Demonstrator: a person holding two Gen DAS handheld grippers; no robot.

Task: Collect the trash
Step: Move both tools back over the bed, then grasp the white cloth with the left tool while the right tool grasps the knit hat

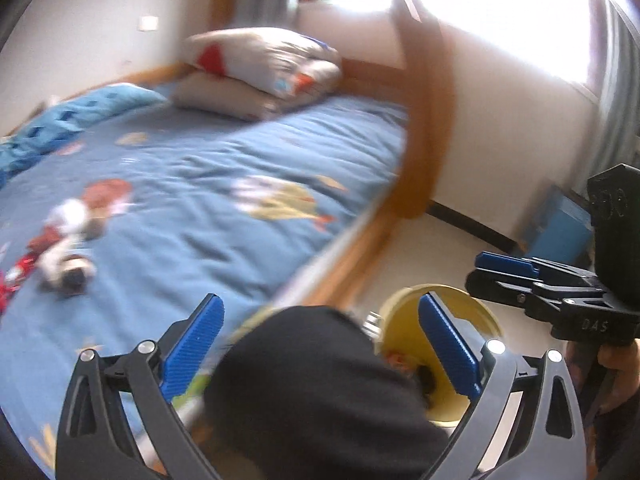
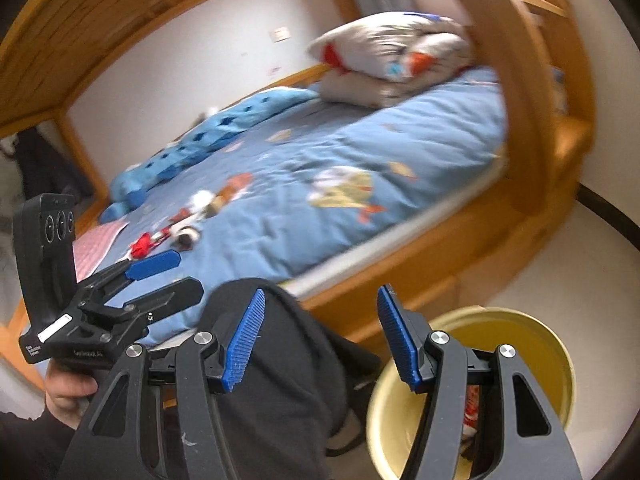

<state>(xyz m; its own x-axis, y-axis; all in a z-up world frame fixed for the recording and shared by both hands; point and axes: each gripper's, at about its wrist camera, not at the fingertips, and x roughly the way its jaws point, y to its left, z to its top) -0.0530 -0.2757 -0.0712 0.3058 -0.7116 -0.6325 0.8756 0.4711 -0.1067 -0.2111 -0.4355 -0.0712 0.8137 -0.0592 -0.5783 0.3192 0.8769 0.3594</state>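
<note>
Two handheld grippers, both spread wide and holding nothing: left gripper (image 1: pixel 320 354) and right gripper (image 2: pixel 320 336), side by side at the edge of a bed (image 2: pixel 320 208) with a blue quilt. Ahead and left of both, small blurred scraps of trash (image 2: pixel 172 236) on the quilt, red and white. Below right, a yellow bin (image 2: pixel 532 332) on the floor, with some red and white litter inside.

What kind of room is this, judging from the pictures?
Most likely a child's bedroom: a wooden bunk bed with a cartoon-printed blue bedsheet, a folded quilt at its head, and a yellow bin on the floor beside it.
</note>
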